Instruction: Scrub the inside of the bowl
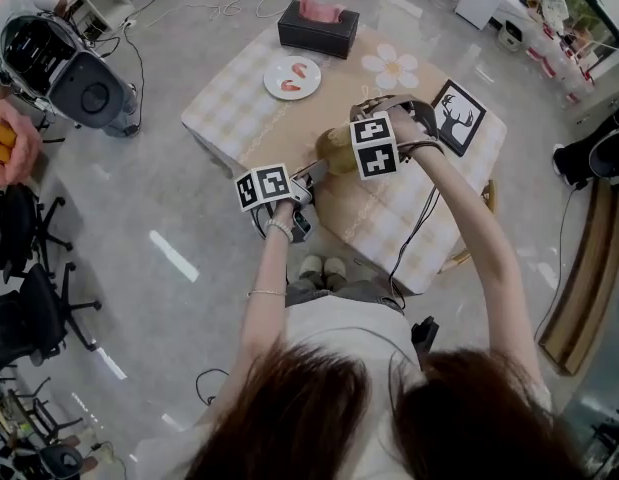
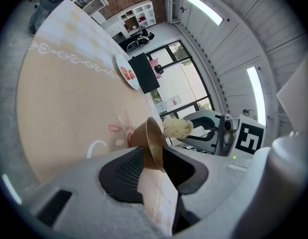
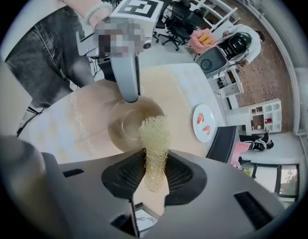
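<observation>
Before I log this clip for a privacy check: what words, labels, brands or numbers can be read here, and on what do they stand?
No words, brands or numbers can be read in any view.
Left marker cube and right marker cube: black-and-white square patterns only, no letters.
Black card: a white deer picture, no caption.
Black tissue box: no print shows.
</observation>
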{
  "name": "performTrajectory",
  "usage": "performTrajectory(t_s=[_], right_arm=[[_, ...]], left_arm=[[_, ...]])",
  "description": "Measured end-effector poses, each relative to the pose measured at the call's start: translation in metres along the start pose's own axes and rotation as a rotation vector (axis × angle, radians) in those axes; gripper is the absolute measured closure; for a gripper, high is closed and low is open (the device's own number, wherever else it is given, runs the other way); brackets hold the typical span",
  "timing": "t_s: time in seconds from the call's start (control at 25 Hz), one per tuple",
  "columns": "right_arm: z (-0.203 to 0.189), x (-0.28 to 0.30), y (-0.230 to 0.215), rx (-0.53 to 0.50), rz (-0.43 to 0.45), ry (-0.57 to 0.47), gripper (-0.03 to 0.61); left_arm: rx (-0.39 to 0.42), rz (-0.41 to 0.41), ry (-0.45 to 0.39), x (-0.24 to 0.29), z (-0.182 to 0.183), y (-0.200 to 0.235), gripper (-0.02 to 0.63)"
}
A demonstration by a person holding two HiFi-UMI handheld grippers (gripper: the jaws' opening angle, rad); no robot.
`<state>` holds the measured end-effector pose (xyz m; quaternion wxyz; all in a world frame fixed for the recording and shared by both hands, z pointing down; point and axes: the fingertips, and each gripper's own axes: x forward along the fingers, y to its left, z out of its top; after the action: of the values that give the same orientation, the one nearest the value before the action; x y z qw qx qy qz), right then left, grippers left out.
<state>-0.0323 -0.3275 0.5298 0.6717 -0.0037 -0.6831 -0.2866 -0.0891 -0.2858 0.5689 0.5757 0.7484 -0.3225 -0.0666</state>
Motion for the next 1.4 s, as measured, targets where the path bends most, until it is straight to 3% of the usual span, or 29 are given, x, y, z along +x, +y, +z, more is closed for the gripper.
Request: performTrajectory(t_s=[0.2,0.52,0.8,1.4], right_arm=[[-0.004,0.007,-0.004,-0.092,0.011,0.068,0.484],[-0.007,0.016,-0.002,-0.153,0.044,0.152,0.484],[-0.008,0.019,-0.003,-0.167,0.063,0.214,0.484],[-0.013,0.014,0.011,-0.174,0.109,0.237,0.483]], left_arm=[[-0.013,0.012,0.005,0.002,-0.001,0.003,0.494],[-0.044,0.019,0.014,0.005,-0.004,0.006,0.494],[-0.061,0.013,0.023,0.006,-0.007,0.006,0.495],[-0.076,0.003,0.024,0.005,-0.007,0.008,0.495]])
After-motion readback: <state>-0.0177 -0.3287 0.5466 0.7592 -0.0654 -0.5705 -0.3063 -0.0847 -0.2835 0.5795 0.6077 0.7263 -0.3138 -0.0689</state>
